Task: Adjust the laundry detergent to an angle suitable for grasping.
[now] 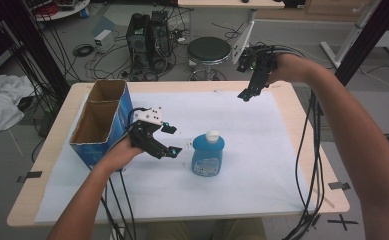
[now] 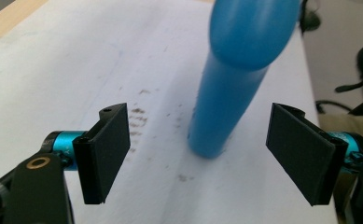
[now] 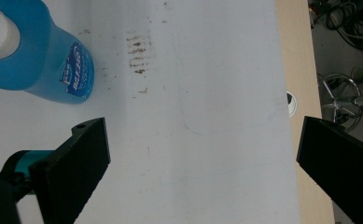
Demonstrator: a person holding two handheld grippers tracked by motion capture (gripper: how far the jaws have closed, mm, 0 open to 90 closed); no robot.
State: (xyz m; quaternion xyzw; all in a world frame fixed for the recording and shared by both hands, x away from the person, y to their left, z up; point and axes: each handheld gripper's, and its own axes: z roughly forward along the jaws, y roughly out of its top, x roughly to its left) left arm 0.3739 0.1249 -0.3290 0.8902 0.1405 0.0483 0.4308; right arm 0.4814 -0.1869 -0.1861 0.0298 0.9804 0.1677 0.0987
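Blue bottle (image 1: 208,154) standing upright on the white sheet (image 1: 252,165), just ahead of my left gripper (image 1: 171,139), apart from its gaping, empty jaws. My right gripper (image 1: 246,95) is hovering well beyond it, jaws wide, carrying nothing.

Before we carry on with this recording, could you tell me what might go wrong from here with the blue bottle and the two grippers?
The blue bottle stands upright on the white sheet, tall and narrow edge-on in the left gripper view. The left gripper is open beside it, not touching; a jaw bumping it on approach could tip it over. A grip on its curved, smooth-looking side may slip. The right gripper is open and far off at the table's back, probably too distant to steady the bottle.
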